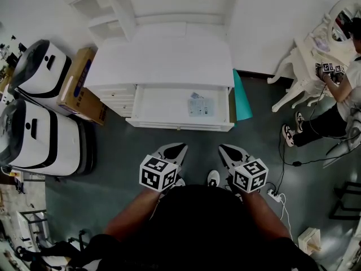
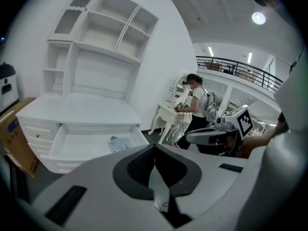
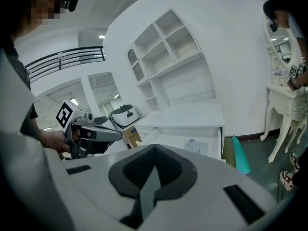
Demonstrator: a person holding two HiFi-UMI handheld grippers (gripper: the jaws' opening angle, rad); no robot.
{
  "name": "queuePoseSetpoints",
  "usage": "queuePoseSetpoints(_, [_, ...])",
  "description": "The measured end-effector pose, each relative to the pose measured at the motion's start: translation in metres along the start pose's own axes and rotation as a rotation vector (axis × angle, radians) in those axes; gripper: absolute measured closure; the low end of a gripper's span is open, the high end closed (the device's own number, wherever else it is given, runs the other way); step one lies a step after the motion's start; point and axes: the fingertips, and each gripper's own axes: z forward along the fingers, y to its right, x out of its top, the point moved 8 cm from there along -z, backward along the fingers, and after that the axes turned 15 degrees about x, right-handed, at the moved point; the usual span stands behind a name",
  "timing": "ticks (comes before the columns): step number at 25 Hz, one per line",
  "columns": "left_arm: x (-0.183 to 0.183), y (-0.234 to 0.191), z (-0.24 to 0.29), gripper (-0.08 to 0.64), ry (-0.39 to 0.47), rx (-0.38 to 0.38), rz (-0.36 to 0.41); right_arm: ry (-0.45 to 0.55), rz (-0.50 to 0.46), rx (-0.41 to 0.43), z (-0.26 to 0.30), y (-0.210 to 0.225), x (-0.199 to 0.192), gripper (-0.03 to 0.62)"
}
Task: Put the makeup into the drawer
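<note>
A white desk [image 1: 163,61] stands ahead with its wide drawer [image 1: 161,103] pulled open. A pale blue makeup packet [image 1: 200,104] lies flat in the drawer's right half; it also shows in the left gripper view [image 2: 120,143] and the right gripper view [image 3: 195,147]. My left gripper [image 1: 176,149] and right gripper [image 1: 227,150] hover side by side over the floor in front of the drawer, short of its front edge. Both are shut with nothing between the jaws. The drawer [image 2: 91,146] lies beyond my left gripper [image 2: 154,148], and my right gripper [image 3: 154,150] points at the drawer [image 3: 211,143].
Two white machines [image 1: 39,100] and a cardboard box [image 1: 79,86] stand left of the desk. A teal board [image 1: 242,100] leans at its right side. A person [image 1: 344,89] sits at a white vanity table [image 1: 307,66] on the right. Cables and a power strip [image 1: 274,195] lie on the floor.
</note>
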Motion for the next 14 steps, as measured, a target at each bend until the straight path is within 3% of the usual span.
queuePoseSetpoints(14, [0.0000, 0.0004, -0.0010, 0.549, -0.001, -0.002, -0.007, -0.010, 0.008, -0.005, 0.0004, 0.0018, -0.0020, 0.566])
